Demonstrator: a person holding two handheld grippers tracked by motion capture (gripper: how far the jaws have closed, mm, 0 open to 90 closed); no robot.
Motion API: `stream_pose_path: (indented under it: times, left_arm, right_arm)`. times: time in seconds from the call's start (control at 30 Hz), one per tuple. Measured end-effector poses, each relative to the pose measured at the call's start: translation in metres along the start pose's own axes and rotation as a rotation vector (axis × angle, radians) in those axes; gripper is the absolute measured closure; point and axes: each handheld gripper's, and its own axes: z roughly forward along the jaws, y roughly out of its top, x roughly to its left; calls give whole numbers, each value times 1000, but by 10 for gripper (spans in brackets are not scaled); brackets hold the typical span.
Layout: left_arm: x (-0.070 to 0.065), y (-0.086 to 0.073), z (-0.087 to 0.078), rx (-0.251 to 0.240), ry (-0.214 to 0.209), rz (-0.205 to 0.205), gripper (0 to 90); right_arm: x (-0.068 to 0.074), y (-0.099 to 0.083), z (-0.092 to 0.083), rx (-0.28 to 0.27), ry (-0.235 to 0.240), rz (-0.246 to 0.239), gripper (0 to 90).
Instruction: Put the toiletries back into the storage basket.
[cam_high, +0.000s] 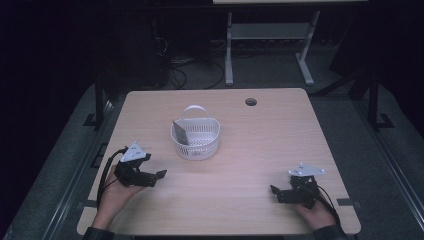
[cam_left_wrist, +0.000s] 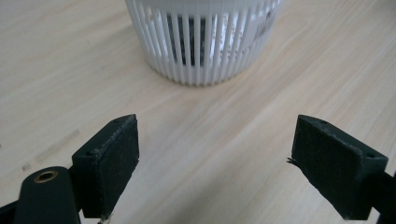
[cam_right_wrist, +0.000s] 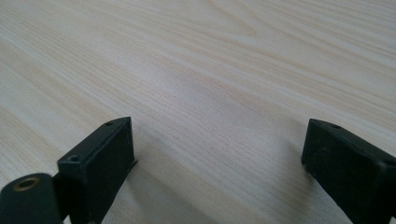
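Both claws rest wide apart on the surface, with the white basket between and beyond them.

The left claw (cam_high: 156, 176) lies near the slatted white basket (cam_high: 195, 138), jaws spread wide and empty; in the left gripper view the basket (cam_left_wrist: 201, 42) stands just ahead of it, apart from the pads. A dark flat item (cam_high: 179, 132) leans upright inside against the basket's left wall. The right claw (cam_high: 276, 192) sits well apart on the wooden surface (cam_high: 250, 150), jaws equally wide, facing bare wood. The likely step is reaching for the basket: the left claw would do best to rise over the rim and close on the flat item's top edge, or take the upright handle (cam_high: 194, 109), while the right steadies the basket wall so it does not slide.
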Motion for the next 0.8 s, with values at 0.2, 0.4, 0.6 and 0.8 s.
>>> stream_pose_path:
  times: [0.2,0.4,0.6,0.8]
  left_arm:
    - [0,-18,1,12,6,-20,143]
    - [1,-34,2,38,19,-40,143]
    - [3,-50,2,79,62,-48,142]
    - [5,-57,2,99,83,-68,136]
  right_arm:
    - [0,0,0,-1,1,-3,87]
    - [0,0,0,-1,0,-1,87]
    - [0,0,0,-1,0,0,87]
    - [0,0,0,-1,1,0,87]
